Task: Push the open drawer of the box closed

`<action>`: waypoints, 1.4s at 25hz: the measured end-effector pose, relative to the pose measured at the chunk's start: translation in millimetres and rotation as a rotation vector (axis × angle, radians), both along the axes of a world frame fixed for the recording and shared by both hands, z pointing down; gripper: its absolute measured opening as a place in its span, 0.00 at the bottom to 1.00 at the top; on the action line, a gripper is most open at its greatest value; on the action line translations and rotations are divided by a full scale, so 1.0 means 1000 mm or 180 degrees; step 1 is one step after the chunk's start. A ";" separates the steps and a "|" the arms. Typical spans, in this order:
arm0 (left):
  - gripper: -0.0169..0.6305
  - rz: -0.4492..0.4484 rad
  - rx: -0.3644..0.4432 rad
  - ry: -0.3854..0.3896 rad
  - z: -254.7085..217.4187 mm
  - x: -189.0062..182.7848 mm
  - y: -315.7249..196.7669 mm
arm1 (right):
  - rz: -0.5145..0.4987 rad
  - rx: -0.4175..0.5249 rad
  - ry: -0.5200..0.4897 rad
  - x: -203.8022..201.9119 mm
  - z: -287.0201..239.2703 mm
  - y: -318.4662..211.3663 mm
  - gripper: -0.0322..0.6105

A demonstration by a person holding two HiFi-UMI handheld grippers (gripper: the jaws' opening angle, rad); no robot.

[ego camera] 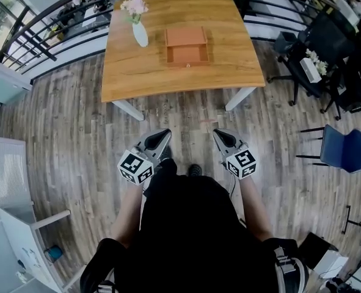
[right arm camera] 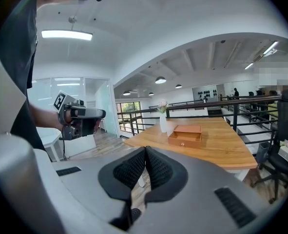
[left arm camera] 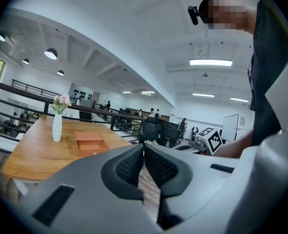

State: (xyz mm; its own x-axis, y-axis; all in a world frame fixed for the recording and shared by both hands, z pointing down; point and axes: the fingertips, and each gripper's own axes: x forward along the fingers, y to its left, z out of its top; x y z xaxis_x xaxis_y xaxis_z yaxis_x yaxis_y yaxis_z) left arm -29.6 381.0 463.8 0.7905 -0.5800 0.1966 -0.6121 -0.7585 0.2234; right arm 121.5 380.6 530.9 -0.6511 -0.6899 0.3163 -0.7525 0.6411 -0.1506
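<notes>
An orange-brown box (ego camera: 185, 44) sits on the wooden table (ego camera: 149, 72), its drawer (ego camera: 187, 55) pulled out toward me with a small knob at the front. The box also shows in the left gripper view (left arm camera: 89, 141) and the right gripper view (right arm camera: 185, 135). My left gripper (ego camera: 164, 134) and right gripper (ego camera: 219, 134) are held close to my body over the floor, well short of the table. Both are shut with nothing between the jaws, tips touching in the left gripper view (left arm camera: 144, 147) and in the right gripper view (right arm camera: 145, 150).
A white vase with pink flowers (ego camera: 138, 24) stands on the table left of the box. A black railing (ego camera: 52, 23) runs behind the table. Office chairs (ego camera: 327, 47) and a blue chair (ego camera: 345, 148) stand to the right; white cabinets (ego camera: 12, 188) are at left.
</notes>
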 end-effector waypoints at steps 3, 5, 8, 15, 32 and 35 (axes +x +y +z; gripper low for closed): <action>0.07 0.0004 -0.0007 -0.0005 0.001 -0.014 -0.012 | 0.0013 -0.0005 0.0024 -0.013 0.000 -0.013 0.08; 0.07 0.0026 -0.0028 -0.0006 0.003 -0.025 -0.022 | 0.0043 -0.0010 0.0025 -0.023 -0.001 -0.022 0.08; 0.07 0.0063 -0.0061 0.0019 0.005 -0.041 -0.044 | 0.0098 -0.0034 0.0044 -0.037 0.001 -0.041 0.08; 0.07 0.0259 -0.0104 0.0034 0.009 -0.066 -0.102 | 0.0274 -0.0083 0.0062 -0.066 0.003 -0.088 0.08; 0.07 0.0674 -0.0202 0.0052 0.027 -0.081 -0.189 | 0.0621 -0.0229 0.0146 -0.088 0.018 -0.155 0.08; 0.07 0.0726 -0.0194 0.0047 0.026 -0.084 -0.198 | 0.0662 -0.0254 0.0170 -0.091 0.021 -0.165 0.08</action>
State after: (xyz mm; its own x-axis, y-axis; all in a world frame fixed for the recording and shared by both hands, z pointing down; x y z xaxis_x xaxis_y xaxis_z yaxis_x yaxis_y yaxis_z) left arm -113.2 182.9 489.8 0.9028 -0.3734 0.2132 -0.4228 -0.8616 0.2809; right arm 30.8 215.6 551.6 -0.4783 -0.7789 0.4056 -0.8755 0.4590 -0.1509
